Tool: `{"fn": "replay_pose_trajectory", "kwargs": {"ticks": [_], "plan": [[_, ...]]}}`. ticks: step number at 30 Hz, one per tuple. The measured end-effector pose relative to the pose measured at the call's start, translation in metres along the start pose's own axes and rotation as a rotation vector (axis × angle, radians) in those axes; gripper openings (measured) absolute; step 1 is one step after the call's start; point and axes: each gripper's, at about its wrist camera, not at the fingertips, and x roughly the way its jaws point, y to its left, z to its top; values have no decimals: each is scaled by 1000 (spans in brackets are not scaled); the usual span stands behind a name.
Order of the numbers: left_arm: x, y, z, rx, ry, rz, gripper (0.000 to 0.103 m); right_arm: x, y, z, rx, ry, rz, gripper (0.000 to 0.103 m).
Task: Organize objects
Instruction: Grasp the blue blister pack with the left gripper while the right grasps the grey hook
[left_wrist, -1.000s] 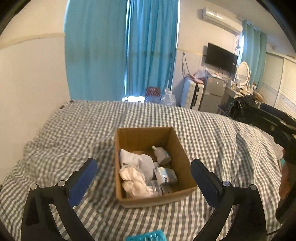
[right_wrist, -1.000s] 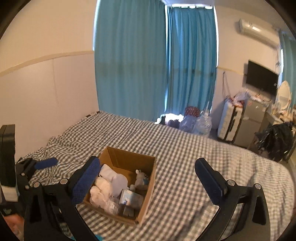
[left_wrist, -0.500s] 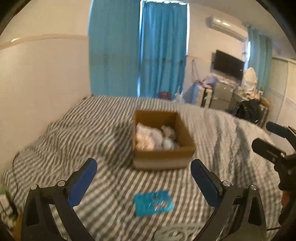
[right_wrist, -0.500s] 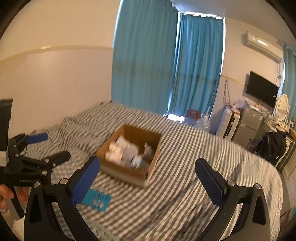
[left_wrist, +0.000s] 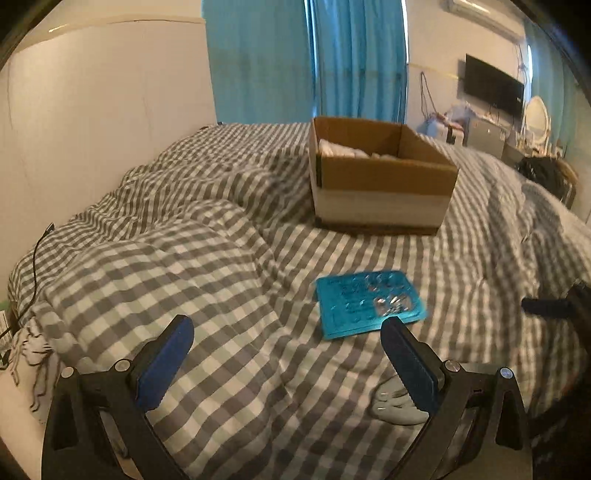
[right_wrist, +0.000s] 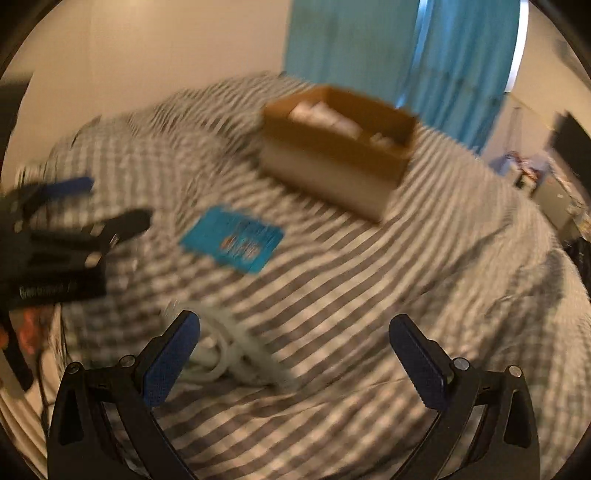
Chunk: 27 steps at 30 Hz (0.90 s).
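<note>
Only your right view showed the coiled white cable (right_wrist: 221, 350); one brown cardboard box (left_wrist: 380, 184), one teal blister card (left_wrist: 369, 302), your left gripper (left_wrist: 284, 362) and right gripper (right_wrist: 295, 358) both spread, holding nothing.

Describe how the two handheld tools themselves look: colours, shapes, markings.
Both match: the left tool and right tool have black, angular, cut-out frames with silver screws and long blue textured pads. Seen from the right wrist, the left tool's body bears blurred white lettering.
</note>
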Motion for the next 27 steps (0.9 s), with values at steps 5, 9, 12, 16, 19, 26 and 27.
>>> {"fn": "replay_pose_trajectory", "kwargs": {"ticks": [5, 9, 12, 16, 19, 26, 27], "plan": [[17, 7, -8, -18, 44, -31, 103, 43, 26, -12, -72, 120, 71, 103], [19, 11, -8, -33, 47, -30, 103, 56, 30, -13, -78, 145, 63, 97], [20, 11, -8, -29, 46, -25, 103, 49, 20, -13, -23, 124, 77, 76], [19, 8, -8, -18, 44, -13, 103, 32, 2, -12, 51, 86, 75, 69], [19, 5, -9, -6, 45, -2, 103, 14, -12, -12, 112, 31, 50, 60], [27, -16, -6, 54, 77, -19, 103, 7, -47, -8, 232, 4, -4, 11], [29, -20, -5, 62, 85, -29, 103, 5, -49, -8, 237, -1, -12, 11]]}}
